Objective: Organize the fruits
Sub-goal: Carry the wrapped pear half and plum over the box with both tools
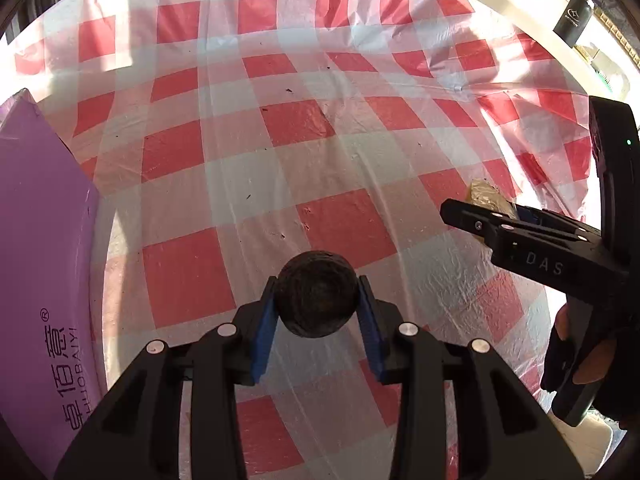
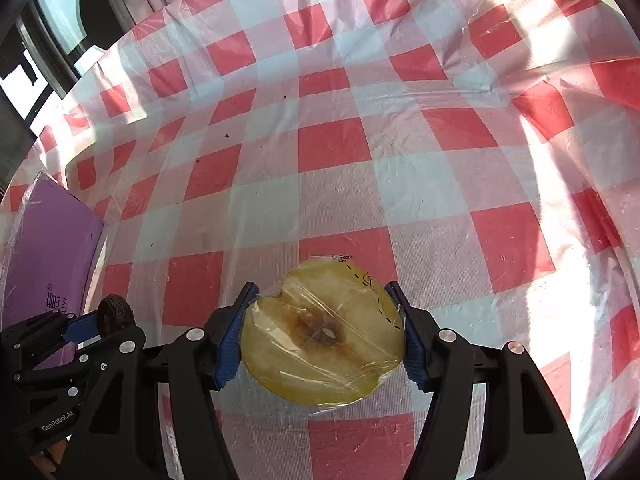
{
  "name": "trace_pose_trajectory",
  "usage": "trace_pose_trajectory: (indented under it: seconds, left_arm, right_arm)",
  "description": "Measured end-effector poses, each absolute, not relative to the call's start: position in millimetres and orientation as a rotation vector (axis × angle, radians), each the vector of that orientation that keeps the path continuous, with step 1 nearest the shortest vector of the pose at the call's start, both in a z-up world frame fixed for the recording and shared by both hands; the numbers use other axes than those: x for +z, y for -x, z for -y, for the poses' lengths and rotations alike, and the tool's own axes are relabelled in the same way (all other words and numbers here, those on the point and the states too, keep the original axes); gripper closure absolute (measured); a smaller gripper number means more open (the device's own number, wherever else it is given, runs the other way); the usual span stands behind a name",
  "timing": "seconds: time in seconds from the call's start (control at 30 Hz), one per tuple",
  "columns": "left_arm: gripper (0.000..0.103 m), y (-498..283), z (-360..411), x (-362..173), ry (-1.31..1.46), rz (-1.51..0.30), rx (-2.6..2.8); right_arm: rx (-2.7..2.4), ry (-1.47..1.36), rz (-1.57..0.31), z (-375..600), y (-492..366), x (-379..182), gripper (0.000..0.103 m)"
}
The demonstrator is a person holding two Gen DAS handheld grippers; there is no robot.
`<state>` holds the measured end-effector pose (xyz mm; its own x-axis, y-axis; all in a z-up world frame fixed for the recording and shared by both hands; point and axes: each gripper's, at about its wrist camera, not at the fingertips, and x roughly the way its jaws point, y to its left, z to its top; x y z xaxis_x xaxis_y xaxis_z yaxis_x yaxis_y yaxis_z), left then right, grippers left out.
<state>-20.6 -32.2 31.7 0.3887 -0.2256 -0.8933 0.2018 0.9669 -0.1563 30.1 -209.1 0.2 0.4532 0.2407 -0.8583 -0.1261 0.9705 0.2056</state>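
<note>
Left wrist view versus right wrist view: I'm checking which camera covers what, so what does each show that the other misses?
Only the left wrist view shows a black bottle on the far ledge and the wrinkled top of the dark round fruit up close. Only the right wrist view shows the cut face of the plastic-wrapped halved fruit and a window. Both show the checked tablecloth, the purple box, and the left gripper and right gripper, each shut on its fruit.

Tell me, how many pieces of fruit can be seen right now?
2. A dark wrinkled round fruit is clamped in the left gripper; a plastic-wrapped yellow fruit half is clamped in the right gripper. Others may lie outside these views.
</note>
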Motion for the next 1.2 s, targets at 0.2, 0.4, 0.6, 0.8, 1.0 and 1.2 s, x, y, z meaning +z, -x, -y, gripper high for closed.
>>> trace_pose_trajectory:
  seconds: [0.2,0.4,0.6,0.8,1.0,1.2]
  left_arm:
    - [0.065,45.4,28.2,44.3,-0.014,-1.144,-0.354]
    - [0.065,62.3,26.1,69.7,-0.087,-1.098,-0.457]
    - [0.065,71.1,18.9,91.2,-0.126,-1.044,-0.516]
    - [0.065,77.8,-0.5,106.9,-0.128,-0.998,-0.535]
    - [0.065,80.2,-33.8,125.5,-0.115,-0.939,-0.515]
    - [0.065,82.2,-70.4,137.6,-0.098,-0.900,-0.464]
  right_arm:
    - [0.197,-0.123,-1.142,207.8,24.3,7.2,0.040]
    - [0.186,-0.156,-1.173,189.3,57.9,11.0,0.040]
    - [0.170,-0.147,-1.183,169.0,70.5,17.4,0.040]
    - [0.146,-0.170,-1.165,151.3,82.0,28.6,0.040]
    - [0.166,-0.179,-1.117,120.2,84.2,46.0,0.040]
    - [0.211,-0.179,-1.039,87.2,77.1,73.1,0.040]
